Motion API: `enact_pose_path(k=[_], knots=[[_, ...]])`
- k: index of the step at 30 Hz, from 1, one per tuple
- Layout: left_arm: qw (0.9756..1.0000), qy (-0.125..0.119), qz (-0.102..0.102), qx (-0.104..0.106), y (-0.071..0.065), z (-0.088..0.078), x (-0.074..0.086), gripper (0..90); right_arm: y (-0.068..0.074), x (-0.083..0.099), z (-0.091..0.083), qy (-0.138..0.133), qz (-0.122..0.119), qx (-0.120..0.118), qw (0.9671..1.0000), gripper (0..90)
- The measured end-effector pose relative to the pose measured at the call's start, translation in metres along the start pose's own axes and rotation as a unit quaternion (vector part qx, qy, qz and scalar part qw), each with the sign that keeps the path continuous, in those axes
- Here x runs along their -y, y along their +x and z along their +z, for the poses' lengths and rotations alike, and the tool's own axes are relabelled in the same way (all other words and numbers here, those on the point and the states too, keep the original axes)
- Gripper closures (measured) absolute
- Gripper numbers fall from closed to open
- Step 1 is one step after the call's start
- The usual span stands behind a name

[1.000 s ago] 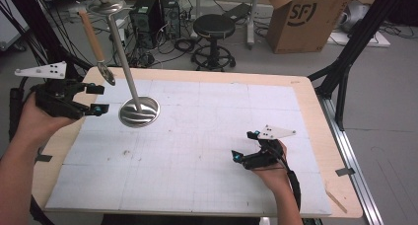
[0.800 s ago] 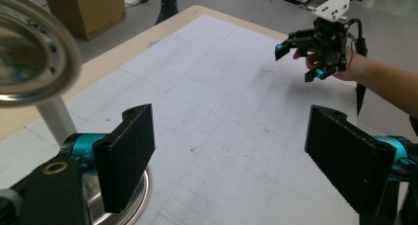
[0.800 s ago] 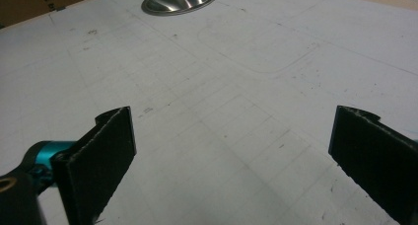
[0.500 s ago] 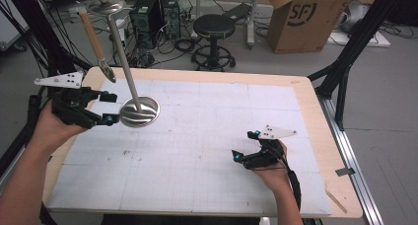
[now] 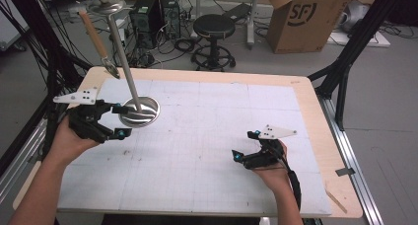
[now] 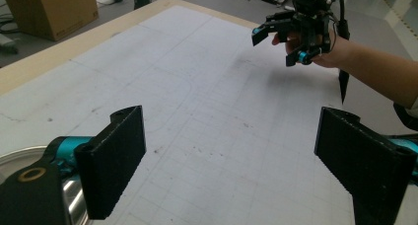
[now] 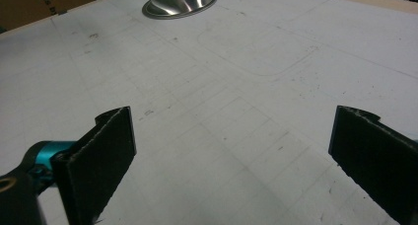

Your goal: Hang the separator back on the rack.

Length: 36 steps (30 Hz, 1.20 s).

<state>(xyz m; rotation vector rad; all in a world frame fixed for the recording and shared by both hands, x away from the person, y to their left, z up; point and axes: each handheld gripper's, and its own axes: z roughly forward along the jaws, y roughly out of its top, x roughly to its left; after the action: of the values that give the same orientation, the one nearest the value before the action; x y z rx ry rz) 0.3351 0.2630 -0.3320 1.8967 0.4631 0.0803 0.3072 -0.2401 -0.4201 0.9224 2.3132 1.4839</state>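
Observation:
A metal stand has a round shiny base (image 5: 140, 112) on the white mat, and its thin pole (image 5: 121, 50) slants up to the far left. A wooden-handled utensil (image 5: 94, 36) hangs beside the pole, metal end down. My left gripper (image 5: 118, 120) sits just left of the base, with one fingertip at its rim. Its jaws have just been opening and stand open with nothing between them (image 6: 234, 136); the base's edge (image 6: 17, 157) shows at the lower left. My right gripper (image 5: 243, 146) rests open near the mat's front right, with bare mat between its jaws (image 7: 234, 136).
The wooden table (image 5: 315, 111) carries a white gridded mat (image 5: 212, 116). Beyond its far edge stand a black stool (image 5: 213, 26), a cardboard box (image 5: 308, 15) and computer cases. Black frame legs (image 5: 345, 62) rise at the right. The stand's base (image 7: 180, 2) lies far ahead of the right gripper.
My left hand has moved right and down, closer to the stand's base, and its jaws stand wider. The right hand has stayed where it was.

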Motion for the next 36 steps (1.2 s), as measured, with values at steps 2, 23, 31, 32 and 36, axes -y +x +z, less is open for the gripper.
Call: enact_pose_path(k=[2, 23, 31, 32, 36], knots=[[1.0, 0.002, 0.001, -0.002, -0.001, 0.002, 0.003, 12.6, 0.0, 0.0, 0.0, 0.0, 0.0, 0.0, 1.0, 2.6], [0.9995, 0.029, 0.01, -0.007, -0.015, 0.038, 0.038, 6.9, 0.001, 0.0, -0.002, -0.003, 0.0, -0.005, 1.0, 2.6], [0.9999, 0.013, 0.0, -0.007, -0.011, 0.036, 0.043, 6.9, -0.001, 0.002, -0.006, -0.007, 0.005, -0.003, 1.0, 2.6], [0.9998, 0.016, 0.002, -0.008, -0.011, 0.036, 0.044, 6.9, -0.001, 0.002, -0.006, -0.007, 0.005, -0.003, 1.0, 2.6], [0.9998, 0.018, 0.004, -0.011, -0.008, 0.036, 0.047, 6.9, 0.0, 0.002, -0.003, 0.0, 0.001, -0.003, 1.0, 2.6]])
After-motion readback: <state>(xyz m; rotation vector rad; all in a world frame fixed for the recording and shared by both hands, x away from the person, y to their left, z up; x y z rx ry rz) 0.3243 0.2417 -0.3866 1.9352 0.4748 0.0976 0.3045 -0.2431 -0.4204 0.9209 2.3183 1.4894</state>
